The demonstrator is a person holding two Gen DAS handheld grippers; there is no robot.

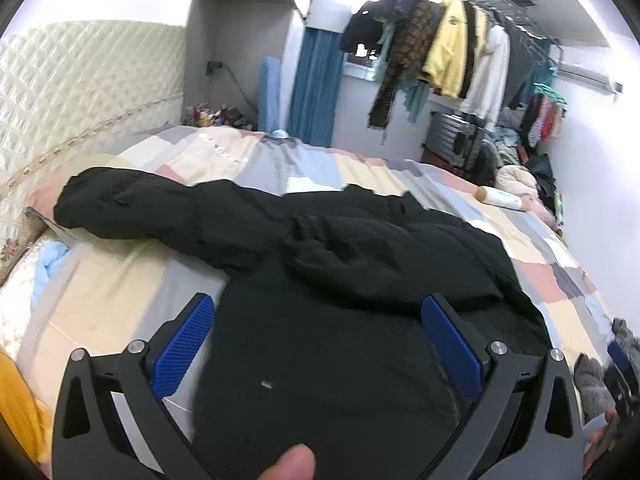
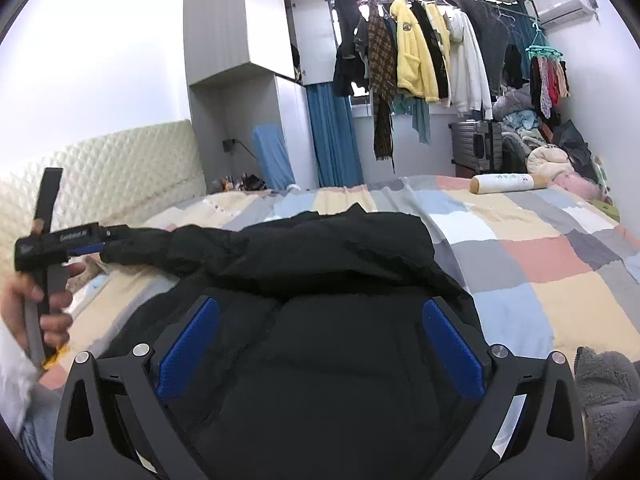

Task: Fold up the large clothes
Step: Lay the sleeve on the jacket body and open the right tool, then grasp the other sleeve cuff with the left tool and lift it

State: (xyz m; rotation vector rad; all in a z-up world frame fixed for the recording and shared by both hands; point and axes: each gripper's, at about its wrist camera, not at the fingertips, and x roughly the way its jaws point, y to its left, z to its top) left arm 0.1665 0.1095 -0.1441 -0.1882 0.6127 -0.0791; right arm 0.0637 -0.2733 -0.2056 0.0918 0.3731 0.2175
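Note:
A large black padded jacket [image 1: 320, 264] lies spread on the patchwork bed; it also shows in the right wrist view [image 2: 320, 264]. One sleeve [image 1: 132, 204] stretches left toward the headboard. My left gripper [image 1: 316, 312] is open, its blue pads wide apart above the jacket's body. My right gripper [image 2: 320, 316] is open too, low over the jacket's body. In the right wrist view the left gripper [image 2: 90, 246] appears at the far left, next to the sleeve cuff [image 2: 116, 250]; whether it touches the cuff is unclear.
The quilted cream headboard [image 2: 120, 168] runs along the left. A cylindrical cream pillow [image 2: 506, 183] lies at the bed's far right. A rack of hanging clothes [image 2: 420, 52], a grey suitcase [image 2: 478, 146] and clothes piles stand beyond. Grey fleece [image 2: 608, 392] lies near right.

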